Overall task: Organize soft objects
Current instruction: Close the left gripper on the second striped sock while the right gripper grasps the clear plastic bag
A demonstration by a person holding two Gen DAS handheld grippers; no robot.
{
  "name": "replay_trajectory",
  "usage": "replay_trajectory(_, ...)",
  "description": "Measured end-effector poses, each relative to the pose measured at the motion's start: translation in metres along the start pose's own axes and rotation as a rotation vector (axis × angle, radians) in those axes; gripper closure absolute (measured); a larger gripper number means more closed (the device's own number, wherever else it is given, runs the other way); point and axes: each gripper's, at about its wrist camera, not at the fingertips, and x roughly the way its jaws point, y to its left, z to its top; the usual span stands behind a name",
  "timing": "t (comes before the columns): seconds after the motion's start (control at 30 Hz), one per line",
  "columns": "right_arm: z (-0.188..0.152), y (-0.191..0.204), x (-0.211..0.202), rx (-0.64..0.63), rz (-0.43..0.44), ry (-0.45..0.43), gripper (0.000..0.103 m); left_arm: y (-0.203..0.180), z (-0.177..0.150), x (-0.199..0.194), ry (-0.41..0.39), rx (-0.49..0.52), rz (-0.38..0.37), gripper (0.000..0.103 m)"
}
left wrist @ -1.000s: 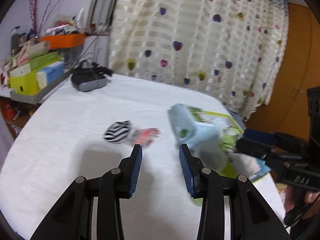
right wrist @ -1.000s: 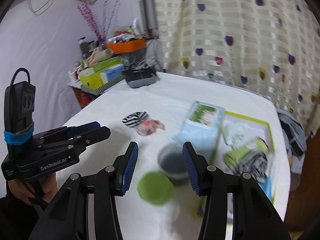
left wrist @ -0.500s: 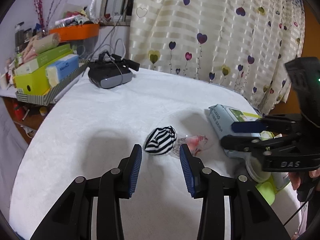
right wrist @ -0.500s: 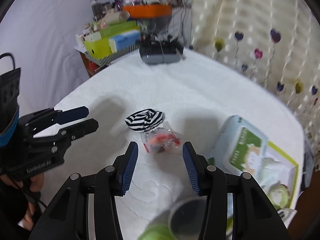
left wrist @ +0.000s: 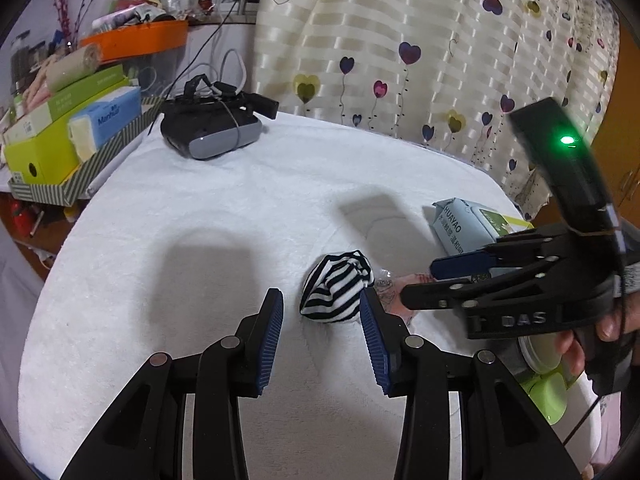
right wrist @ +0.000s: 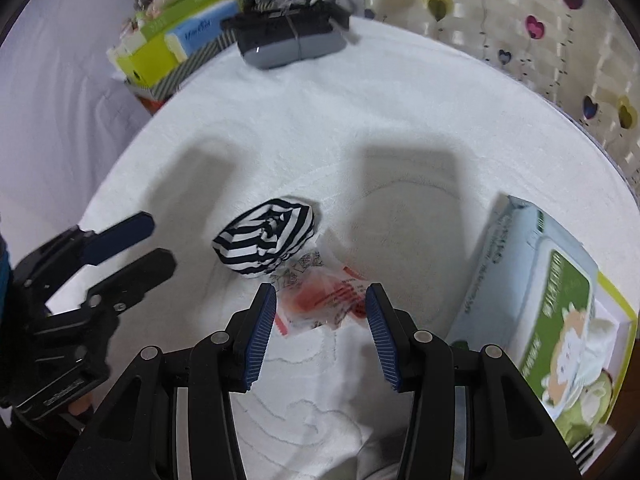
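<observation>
Both tools apart over the striped sock ball and the snack packet on the white table.

Landmark: striped sock ball [left wrist: 337, 287], lying mid-table on the white table [left wrist: 200, 240]. Far left of it, off the table edge, a stack of green and blue boxes [left wrist: 76, 120]; behind-left of it, a black-grey headset [left wrist: 212, 132] with cables. Left tool [left wrist: 322, 320], jaws apart, nothing gripped, sits just short of the sock ball, which shows between its blue pads [left wrist: 270, 340] without touching them. Touching the sock ball's right side, a clear packet with red print [right wrist: 324, 300]; right tool [right wrist: 322, 312], jaws apart, hangs over that packet, pads not pressing it. Farther right of the sock ball, a pale-blue wet-wipes pack [right wrist: 532, 280] resting partly on a green-rimmed tray [right wrist: 624, 304]. Heart-print curtain [left wrist: 440, 40] behind.
</observation>
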Motion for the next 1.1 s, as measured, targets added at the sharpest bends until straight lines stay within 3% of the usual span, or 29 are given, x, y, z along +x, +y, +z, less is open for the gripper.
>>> replay_trajectory(0.3,0.007,0.006,0.020,-0.097,-0.044,0.072,0.055,0.005,0.004,0.006,0.008,-0.004,0.006,0.064)
replay_trajectory(0.37,0.003,0.009,0.022,-0.136,-0.045,0.076,0.061,0.004,0.004,0.008,0.013,-0.002,0.003,0.064)
replay_trajectory(0.4,0.001,0.010,0.021,-0.147,-0.037,0.073,0.069,0.003,0.004,0.009,0.015,0.001,0.001,0.064)
replay_trajectory(0.57,-0.006,0.004,-0.001,-0.148,-0.068,-0.010,0.074,-0.008,0.003,0.017,0.032,0.032,-0.023,0.064)
replay_trajectory(0.7,-0.007,-0.006,-0.021,-0.123,-0.093,-0.069,0.074,-0.015,0.006,0.028,0.045,0.034,-0.045,0.057)
replay_trajectory(1.1,-0.019,-0.025,-0.047,-0.070,-0.069,-0.165,0.074,-0.029,0.006,0.071,0.112,0.064,0.028,0.055)
